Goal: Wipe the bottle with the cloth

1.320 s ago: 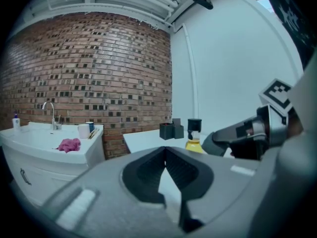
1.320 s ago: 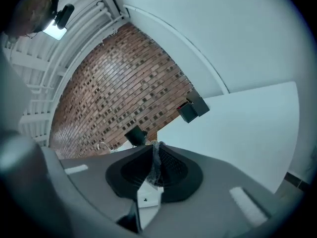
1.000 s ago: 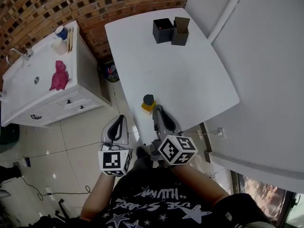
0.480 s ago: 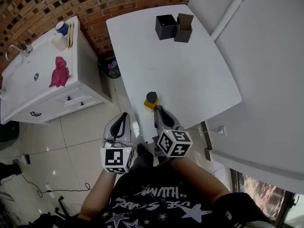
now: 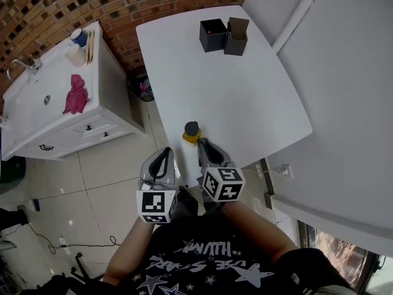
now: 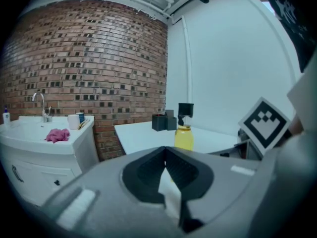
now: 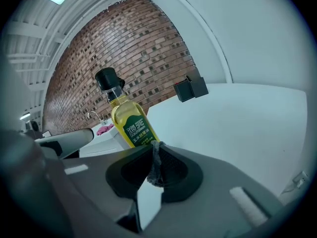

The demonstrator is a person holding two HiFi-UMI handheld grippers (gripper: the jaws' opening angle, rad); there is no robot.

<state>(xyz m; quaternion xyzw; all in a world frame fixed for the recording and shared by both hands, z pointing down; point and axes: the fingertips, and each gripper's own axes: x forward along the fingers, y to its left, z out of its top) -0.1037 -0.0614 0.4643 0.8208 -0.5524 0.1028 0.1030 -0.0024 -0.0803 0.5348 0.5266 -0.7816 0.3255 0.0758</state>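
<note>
A yellow oil bottle [image 5: 192, 133] with a black cap stands upright near the front left corner of the white table [image 5: 245, 97]. My right gripper [image 5: 201, 142] is shut and empty, its tips just short of the bottle [image 7: 130, 121]. My left gripper [image 5: 165, 152] hangs over the floor left of the table corner, also shut with nothing in it [image 6: 165, 150]; the bottle [image 6: 184, 134] shows ahead of it. A pink cloth [image 5: 75, 95] lies on the sink counter far to the left, beside the basin [image 6: 58, 135].
A white sink cabinet [image 5: 92, 134] with a tap [image 5: 21, 69] and cups [image 5: 77, 46] stands left of the table, across a tiled gap. Two black boxes [image 5: 222, 35] sit at the table's far end. A brick wall [image 5: 123, 5] runs behind.
Both grippers have drifted a little forward and toward each other, the left one moving right toward the table corner. The bottle and cloth have not moved.
</note>
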